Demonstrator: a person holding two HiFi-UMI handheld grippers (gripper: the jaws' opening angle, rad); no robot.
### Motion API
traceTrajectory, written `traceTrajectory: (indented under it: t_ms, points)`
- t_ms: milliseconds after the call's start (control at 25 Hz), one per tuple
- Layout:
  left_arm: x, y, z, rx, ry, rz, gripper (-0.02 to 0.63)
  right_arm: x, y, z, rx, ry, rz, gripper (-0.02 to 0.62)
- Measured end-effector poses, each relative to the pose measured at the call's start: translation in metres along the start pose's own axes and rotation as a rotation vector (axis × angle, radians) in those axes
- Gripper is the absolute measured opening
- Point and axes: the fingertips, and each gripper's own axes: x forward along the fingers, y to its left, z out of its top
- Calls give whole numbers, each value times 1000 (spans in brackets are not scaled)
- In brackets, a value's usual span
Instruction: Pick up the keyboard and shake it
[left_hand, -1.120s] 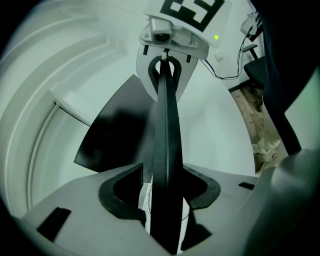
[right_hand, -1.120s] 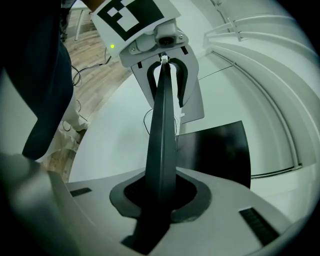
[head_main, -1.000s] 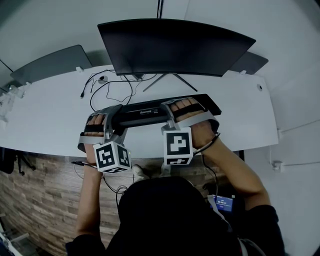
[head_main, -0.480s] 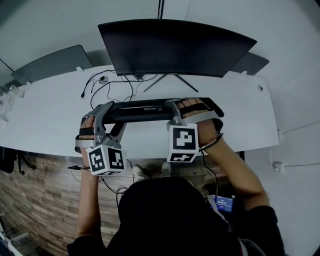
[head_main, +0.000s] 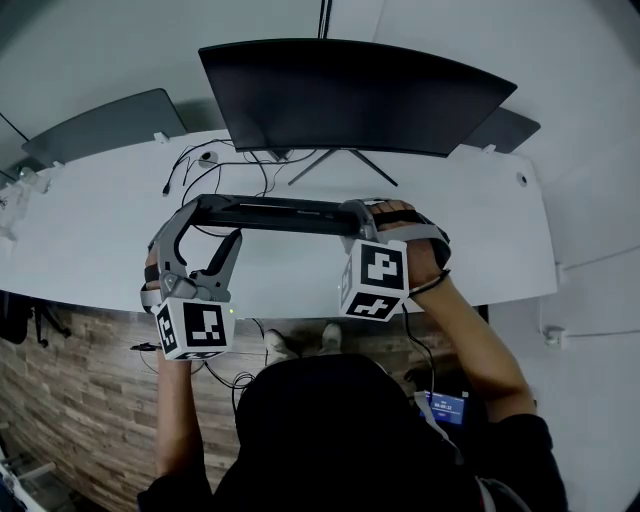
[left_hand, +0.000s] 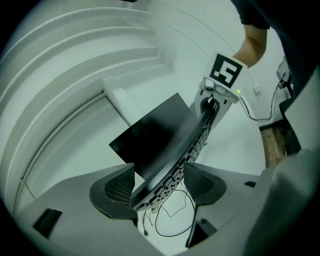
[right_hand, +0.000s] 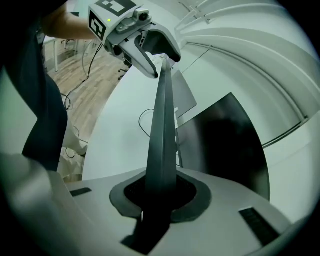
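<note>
The white table (head_main: 90, 235) lies bare toward both side edges, and the dark monitor (head_main: 350, 95) stands at its far edge. The keyboard (head_main: 275, 215) is held in the air over the table's near half. It runs along the near edge and is tipped onto its long side. The right tongs (right_hand: 159, 192) are clamped on its right end. The left tongs (left_hand: 160, 186) have just been opening and stand wide, with the left end loose between their pads. Only the left gripper view shows the keys. The head view shows cables (head_main: 215, 172) by the monitor's foot.
</note>
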Motion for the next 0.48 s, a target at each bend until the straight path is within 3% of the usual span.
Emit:
traceTrajectory:
  t_ms: [160,480]
  points:
    - [-8,15,-8,-87,-4,64,305,-1,1,-1,91,-35,37,81]
    - [-18,35,-10,-289,-73,109,307,-5,6,5,213,-90,96,80]
